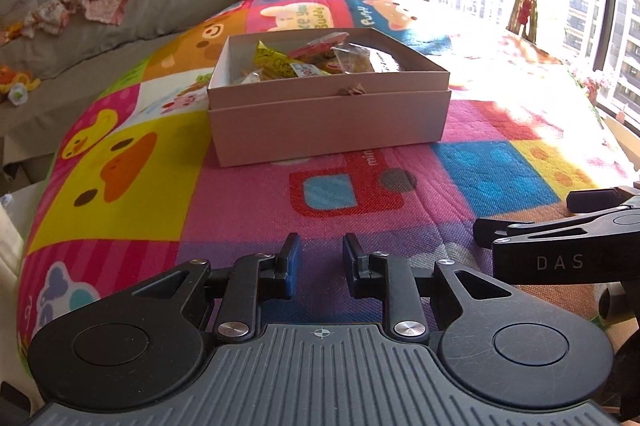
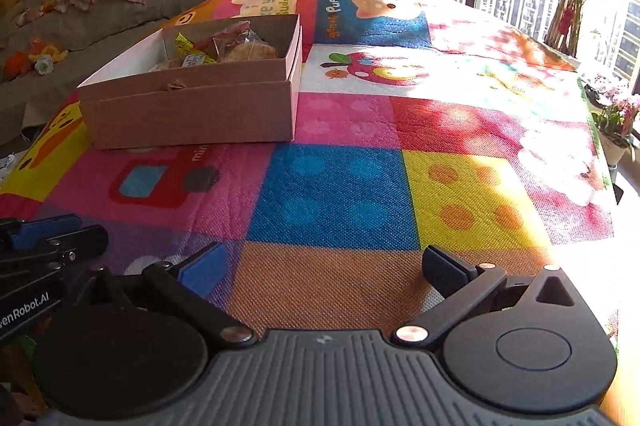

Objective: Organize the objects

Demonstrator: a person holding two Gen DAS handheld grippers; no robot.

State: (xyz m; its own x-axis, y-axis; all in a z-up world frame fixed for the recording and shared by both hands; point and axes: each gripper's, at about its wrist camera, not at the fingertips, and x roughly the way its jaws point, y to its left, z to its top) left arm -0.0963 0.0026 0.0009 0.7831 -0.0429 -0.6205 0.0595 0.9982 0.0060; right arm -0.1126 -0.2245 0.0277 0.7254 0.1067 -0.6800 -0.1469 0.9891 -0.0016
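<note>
The cardboard box (image 1: pixel 328 97) of wrapped snacks (image 1: pixel 312 59) is sitting ahead on the patchwork play mat (image 2: pixel 332 193). Both tongs are hovering empty: the left tongs (image 1: pixel 321 266) slightly parted, the right tongs (image 2: pixel 320 266) spread wide (nothing loose nearby). Approaching the box squarely would probably be safest.

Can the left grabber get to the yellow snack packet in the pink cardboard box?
Probably yes. The left gripper points straight at the open pink cardboard box, with only bare colourful cartoon play mat between them. The box has no lid, and the yellow snack packet lies on top. The near wall means reaching over from above.
</note>
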